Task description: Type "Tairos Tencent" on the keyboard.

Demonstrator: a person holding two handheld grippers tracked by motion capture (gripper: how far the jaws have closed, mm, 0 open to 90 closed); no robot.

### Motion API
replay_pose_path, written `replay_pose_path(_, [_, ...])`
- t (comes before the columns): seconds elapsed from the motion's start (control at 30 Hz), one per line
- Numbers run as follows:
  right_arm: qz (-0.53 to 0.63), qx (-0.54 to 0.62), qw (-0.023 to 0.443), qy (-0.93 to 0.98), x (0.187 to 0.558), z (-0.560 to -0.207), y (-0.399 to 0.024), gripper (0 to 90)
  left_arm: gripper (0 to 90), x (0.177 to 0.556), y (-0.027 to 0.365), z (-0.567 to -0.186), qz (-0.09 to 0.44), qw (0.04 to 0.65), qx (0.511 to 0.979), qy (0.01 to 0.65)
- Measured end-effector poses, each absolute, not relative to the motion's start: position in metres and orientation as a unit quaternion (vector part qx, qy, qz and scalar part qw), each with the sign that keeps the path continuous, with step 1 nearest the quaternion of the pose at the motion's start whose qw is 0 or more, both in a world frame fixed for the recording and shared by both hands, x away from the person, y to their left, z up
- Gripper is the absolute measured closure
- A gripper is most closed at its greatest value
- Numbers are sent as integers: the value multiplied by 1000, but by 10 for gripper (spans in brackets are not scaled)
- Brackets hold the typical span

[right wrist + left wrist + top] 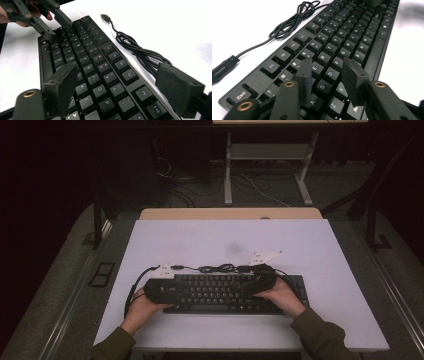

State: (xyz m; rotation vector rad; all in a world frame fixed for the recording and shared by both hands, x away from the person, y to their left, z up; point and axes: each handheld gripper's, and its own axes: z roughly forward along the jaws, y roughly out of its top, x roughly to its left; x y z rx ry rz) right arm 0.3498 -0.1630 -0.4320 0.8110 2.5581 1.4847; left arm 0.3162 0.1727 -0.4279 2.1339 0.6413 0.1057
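Black keyboard (225,292) — flat, cable (220,268) bundled.

A white desk (320,250) spreads beyond the fingers, a wooden strip (230,213) along its far edge, with a grey metal frame (270,155) and loose floor cables (190,190) farther off in the dark.

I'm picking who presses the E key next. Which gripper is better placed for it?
Probably the left. The left gripper hangs with open jaws just above the E key at its end of the keyboard. The right gripper straddles the other end, around the O and P keys.
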Motion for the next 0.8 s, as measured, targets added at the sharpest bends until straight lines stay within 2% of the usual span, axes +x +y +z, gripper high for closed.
replay_pose_path(0.13, [482, 265, 37, 834, 350, -432, -163, 175, 504, 315, 169, -428, 39, 442, 858, 258])
replay_pose_path(0.37, [483, 265, 35, 834, 350, -433, -163, 175, 493, 308, 165, -423, 34, 453, 854, 253])
replay_pose_path(0.5, [483, 265, 35, 834, 350, -433, -163, 176, 538, 305, 163, -421, 27, 456, 855, 247])
replay_pose_path(0.8, [483, 265, 37, 834, 351, -432, -164, 175, 763, 300, 157, -419, 11, 458, 860, 224])
